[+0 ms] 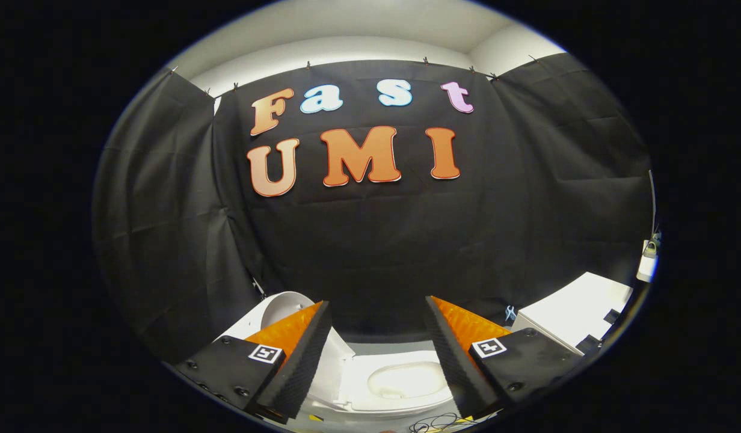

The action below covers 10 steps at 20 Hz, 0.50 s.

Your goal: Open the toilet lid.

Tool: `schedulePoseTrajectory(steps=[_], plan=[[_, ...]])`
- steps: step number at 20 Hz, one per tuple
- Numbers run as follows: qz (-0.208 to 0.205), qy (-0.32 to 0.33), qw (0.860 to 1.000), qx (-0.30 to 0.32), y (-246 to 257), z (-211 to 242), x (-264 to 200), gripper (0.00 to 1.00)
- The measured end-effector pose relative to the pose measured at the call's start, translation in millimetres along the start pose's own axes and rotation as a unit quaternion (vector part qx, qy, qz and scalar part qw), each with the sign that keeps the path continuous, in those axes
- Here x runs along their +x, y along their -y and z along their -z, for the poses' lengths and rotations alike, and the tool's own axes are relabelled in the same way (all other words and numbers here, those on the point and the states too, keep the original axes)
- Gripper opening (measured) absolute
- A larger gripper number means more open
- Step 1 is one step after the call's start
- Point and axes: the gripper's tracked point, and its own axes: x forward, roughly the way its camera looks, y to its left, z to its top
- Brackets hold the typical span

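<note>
A white toilet (400, 385) stands low between my two fingers, and I look down into its open bowl. Its white lid (280, 313) is raised and leans back to the left, partly hidden behind my left finger (298, 355). My gripper (376, 307) hangs above the bowl, open, with a wide gap between the fingers and nothing held. The right finger (461, 349) covers the bowl's right rim.
A white box-shaped cabinet (575, 319) stands to the right of the toilet, beyond my right finger. Loose dark cables (433, 423) lie on the floor just in front of the bowl. The black cloth wall closes the space behind the toilet.
</note>
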Motion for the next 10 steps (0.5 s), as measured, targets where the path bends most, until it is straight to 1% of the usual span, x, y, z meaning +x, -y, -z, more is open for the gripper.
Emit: schedulePoseTrajectory(steps=[10], plan=[[0.001, 0.0, 1.0, 0.0, 0.6, 0.1, -0.5, 0.99]])
